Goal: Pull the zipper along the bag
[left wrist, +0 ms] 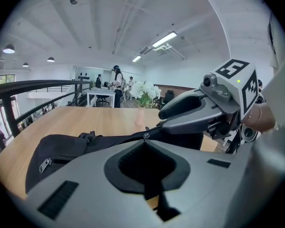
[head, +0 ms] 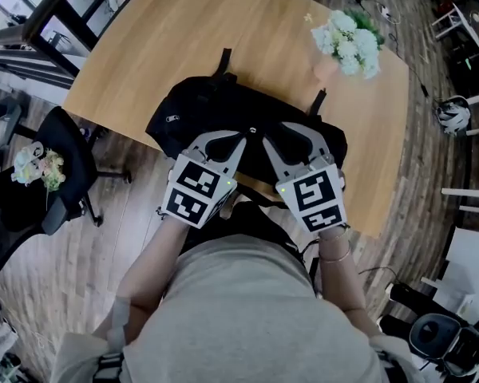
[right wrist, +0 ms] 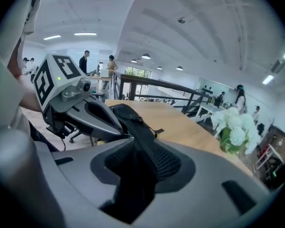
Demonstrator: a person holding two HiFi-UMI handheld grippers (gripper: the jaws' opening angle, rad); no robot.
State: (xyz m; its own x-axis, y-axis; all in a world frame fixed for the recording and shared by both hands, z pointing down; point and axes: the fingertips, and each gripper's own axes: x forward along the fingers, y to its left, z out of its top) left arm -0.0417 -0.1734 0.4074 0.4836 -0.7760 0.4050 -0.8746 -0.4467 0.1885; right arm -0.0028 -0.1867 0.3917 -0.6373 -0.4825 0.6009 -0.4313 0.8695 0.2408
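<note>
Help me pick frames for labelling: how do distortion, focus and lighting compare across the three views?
Head view: sharp, evenly lit, edges bent slightly; the black fabric bag shows little surface detail. Left gripper view: heavy fisheye with black corners, soft foreground, a ceiling strip light blown out. Right gripper view: same fisheye; the white flower bouquet looks washed out.

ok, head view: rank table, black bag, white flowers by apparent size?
1. table
2. black bag
3. white flowers: farther from the camera, but clearly the smallest.
</note>
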